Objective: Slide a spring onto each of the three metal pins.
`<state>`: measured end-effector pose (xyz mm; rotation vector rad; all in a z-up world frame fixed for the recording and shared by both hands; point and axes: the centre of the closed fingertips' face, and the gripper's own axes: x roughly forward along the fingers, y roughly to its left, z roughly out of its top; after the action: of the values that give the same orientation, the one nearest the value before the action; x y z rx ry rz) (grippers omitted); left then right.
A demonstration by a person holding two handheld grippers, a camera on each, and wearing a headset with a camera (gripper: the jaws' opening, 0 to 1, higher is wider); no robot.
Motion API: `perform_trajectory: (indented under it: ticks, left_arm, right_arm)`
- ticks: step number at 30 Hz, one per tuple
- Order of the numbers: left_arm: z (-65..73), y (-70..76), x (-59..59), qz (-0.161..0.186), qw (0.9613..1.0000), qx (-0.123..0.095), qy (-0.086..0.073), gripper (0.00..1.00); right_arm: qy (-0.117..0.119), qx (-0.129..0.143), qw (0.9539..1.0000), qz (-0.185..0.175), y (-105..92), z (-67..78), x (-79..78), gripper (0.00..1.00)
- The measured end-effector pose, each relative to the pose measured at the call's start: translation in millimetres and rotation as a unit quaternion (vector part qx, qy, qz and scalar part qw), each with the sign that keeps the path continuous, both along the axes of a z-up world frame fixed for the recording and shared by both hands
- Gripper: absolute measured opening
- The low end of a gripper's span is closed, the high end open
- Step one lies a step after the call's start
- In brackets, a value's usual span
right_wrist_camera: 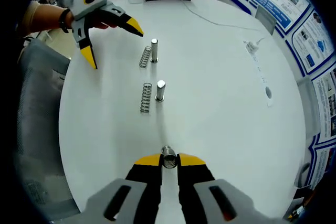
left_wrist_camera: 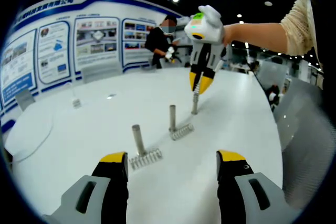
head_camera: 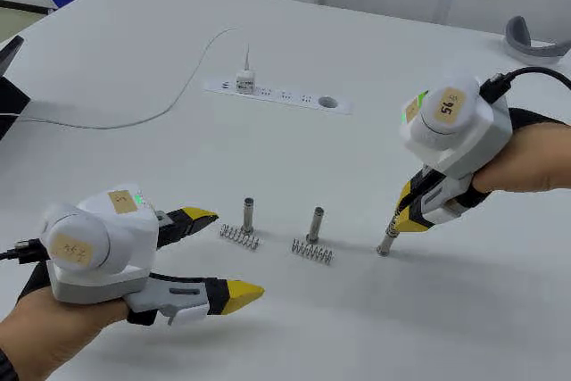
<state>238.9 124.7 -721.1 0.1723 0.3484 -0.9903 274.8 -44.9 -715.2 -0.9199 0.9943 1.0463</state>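
Three metal pins stand upright in a row on the white table. By the left pin and the middle pin a loose spring lies flat: one spring and another spring. My right gripper points down over the right pin, shut on a third spring that sits on the pin's top. My left gripper hovers open near the left pin, with nothing between its fingers. From the left gripper view the pins line up towards the right gripper.
A white power strip with a plug and a cable lies further back on the table. A grey curved object rests at the far right. People stand beyond the table. A chair stands beside the table edge.
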Motion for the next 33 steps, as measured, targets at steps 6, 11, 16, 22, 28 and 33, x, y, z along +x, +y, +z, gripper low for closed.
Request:
perform_trajectory:
  ticks: [6,11,16,22,28,33]
  left_arm:
    - [-0.3,-0.1,0.0,0.0,1.0,0.001,0.0,0.69]
    - [-0.2,-0.3,-0.3,0.0,1.0,0.0,0.001,0.69]
    - [0.2,0.1,-0.2,0.001,1.0,0.0,0.0,0.69]
    - [0.8,0.9,-0.9,0.001,1.0,0.001,0.0,0.69]
    - [0.6,1.7,-1.1,0.002,1.0,0.002,0.0,0.69]
    - [0.3,1.6,-1.3,0.002,1.0,0.003,0.001,0.69]
  right_arm:
    - [0.008,0.004,0.9999,-0.006,3.7,-8.2,0.1,0.12]
    - [0.014,0.005,0.9998,-0.012,4.3,-16.6,1.5,0.12]
    - [0.016,-0.001,0.9998,-0.014,4.1,-25.2,2.5,0.12]
    - [0.018,-0.001,0.9997,-0.015,4.2,-30.5,1.6,0.12]
    - [0.018,0.001,0.9997,-0.015,4.1,-32.5,1.7,0.13]
    - [0.016,0.006,0.9998,-0.014,5.0,-32.8,1.1,0.16]
